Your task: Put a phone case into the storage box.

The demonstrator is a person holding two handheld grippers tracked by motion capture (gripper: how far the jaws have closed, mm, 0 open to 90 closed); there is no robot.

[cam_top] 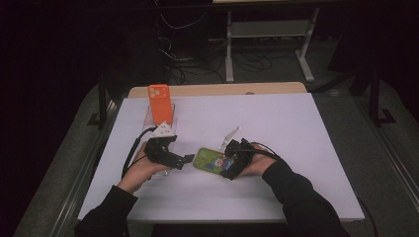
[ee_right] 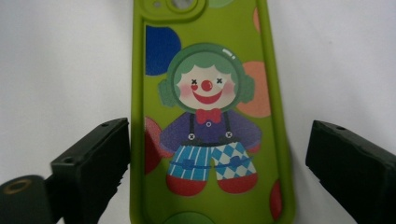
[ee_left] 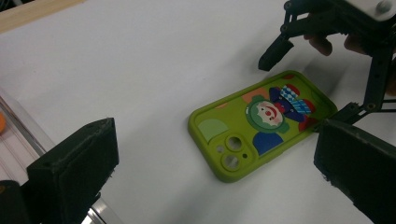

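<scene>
The green case (ee_right: 205, 116) lies flat, inside up, on the white counter (cam_top: 296, 128), its lower end between the parted jaws of the right tool (ee_right: 215, 163), which straddles it, probably to pinch its long edges. The left tool (ee_left: 219, 186), also released, waits just beside. An orange phone (cam_top: 160, 102) stands propped well behind.

Bright table, dark surroundings, soft close-ups

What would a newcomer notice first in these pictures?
Probably the green phone case with a clown picture, lying flat on the white table between the open jaws of the right claw. Next, the orange phone standing upright at the table's far left.
</scene>
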